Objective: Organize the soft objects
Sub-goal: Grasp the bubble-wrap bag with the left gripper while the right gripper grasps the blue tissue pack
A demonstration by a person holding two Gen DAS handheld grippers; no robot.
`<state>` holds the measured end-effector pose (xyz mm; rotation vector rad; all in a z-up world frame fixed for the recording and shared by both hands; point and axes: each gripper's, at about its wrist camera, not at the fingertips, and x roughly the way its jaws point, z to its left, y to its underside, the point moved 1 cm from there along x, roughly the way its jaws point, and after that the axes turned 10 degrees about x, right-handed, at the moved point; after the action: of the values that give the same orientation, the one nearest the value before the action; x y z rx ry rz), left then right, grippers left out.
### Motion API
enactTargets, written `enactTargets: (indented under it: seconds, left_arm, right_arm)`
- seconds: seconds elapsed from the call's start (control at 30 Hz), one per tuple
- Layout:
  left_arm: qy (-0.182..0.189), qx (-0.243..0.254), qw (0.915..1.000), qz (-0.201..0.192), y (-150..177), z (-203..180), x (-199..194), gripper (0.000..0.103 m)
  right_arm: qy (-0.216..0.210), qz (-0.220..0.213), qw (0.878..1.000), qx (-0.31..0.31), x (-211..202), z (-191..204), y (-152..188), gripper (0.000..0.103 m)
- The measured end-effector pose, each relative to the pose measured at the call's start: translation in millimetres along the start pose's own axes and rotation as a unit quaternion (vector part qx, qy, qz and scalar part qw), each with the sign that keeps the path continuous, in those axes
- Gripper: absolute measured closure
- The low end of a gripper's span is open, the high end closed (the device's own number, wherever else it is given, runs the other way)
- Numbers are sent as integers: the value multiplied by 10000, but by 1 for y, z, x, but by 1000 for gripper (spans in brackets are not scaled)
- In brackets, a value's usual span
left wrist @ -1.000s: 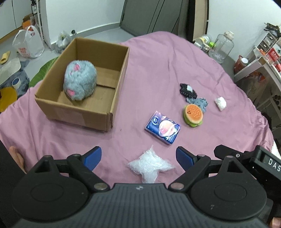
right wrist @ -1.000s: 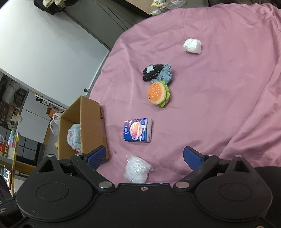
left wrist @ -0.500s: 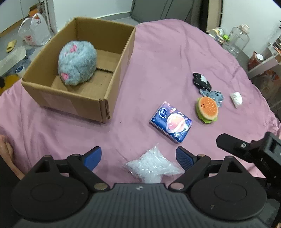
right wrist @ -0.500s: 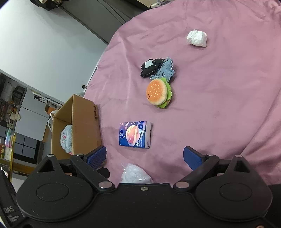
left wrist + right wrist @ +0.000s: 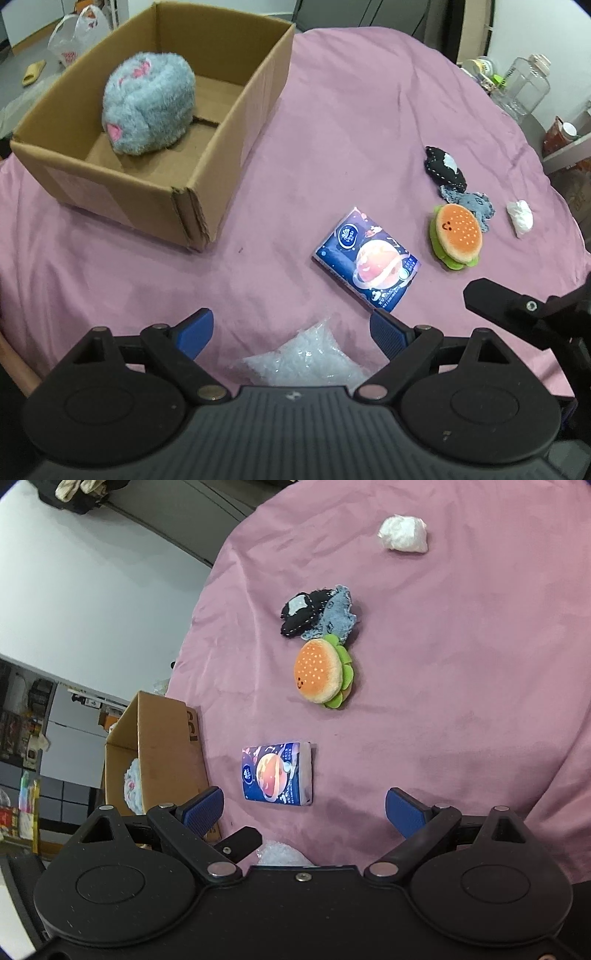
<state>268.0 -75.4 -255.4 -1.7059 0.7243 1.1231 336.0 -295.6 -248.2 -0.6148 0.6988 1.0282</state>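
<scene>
The left gripper (image 5: 291,328) stands wide and empty, hanging over a clear bag (image 5: 306,360) of white bits that lies on the pink cloth (image 5: 351,122) just under its blue fingertips (image 5: 195,328). The bag's long axis runs roughly across the gap between the fingers, one crumpled corner pointing up toward the tissue pack (image 5: 365,258). That pack lies flat, printed face up, its long axis slanting from upper left to lower right in the left view. The right gripper (image 5: 304,808) is wide and empty too, above the cloth near the pack (image 5: 277,773); part of it juts in at the right edge of the left view.

Right of the pack sits a burger toy (image 5: 456,234), tipped on edge with its smiling bun facing the camera. Touching its far side is a denim scrap (image 5: 476,203), and a black patch (image 5: 445,168) overlaps that. A white wad (image 5: 520,218) lies apart, farther right.

On the left stands an open box (image 5: 207,206), long side running away from the camera, with a grey furry toy (image 5: 147,103) inside near its back left corner.

The cloth covers a rounded counter. Beyond it: a white wall, a plastic bag (image 5: 79,37) on the floor, a clear jar (image 5: 524,85), cluttered shelves (image 5: 22,738)
</scene>
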Motion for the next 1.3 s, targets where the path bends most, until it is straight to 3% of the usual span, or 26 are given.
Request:
enactTargets:
  seconds: [0.13, 0.33, 0.5, 0.6, 0.7, 0.77, 0.83, 1.03, 1.3]
  left_arm:
    - [-177, 132, 9998, 34, 0, -5, 7, 12]
    - [-270, 325, 9979, 482, 15, -9, 24, 12]
    - [-339, 146, 9966, 739, 25, 1, 28, 12]
    - [-158, -62, 9952, 965, 32, 7, 32, 13]
    - [-84, -98, 9962, 865, 35, 11, 29, 20]
    - [8, -130, 9971, 752, 34, 15, 24, 36]
    - [69, -127, 9975, 696, 33, 17, 20, 47]
    - [231, -248, 9979, 558, 29, 32, 10, 57]
    - [266, -451, 9982, 304, 20, 61, -7, 58]
  right_arm:
    - [-39, 39, 10000, 78, 5, -3, -3, 8]
    - [10, 133, 9998, 122, 14, -5, -7, 8]
    - [141, 246, 9996, -73, 28, 2, -6, 8]
    - [245, 245, 9993, -121, 35, 5, -6, 8]
    - [331, 226, 9990, -174, 40, 7, -6, 8]
    - [371, 195, 9989, -218, 43, 9, -6, 8]
    - [423, 171, 9986, -264, 45, 11, -7, 9]
    - [469, 147, 9975, -516, 54, 22, -6, 9]
    - [372, 256, 9976, -523, 66, 31, -3, 17]
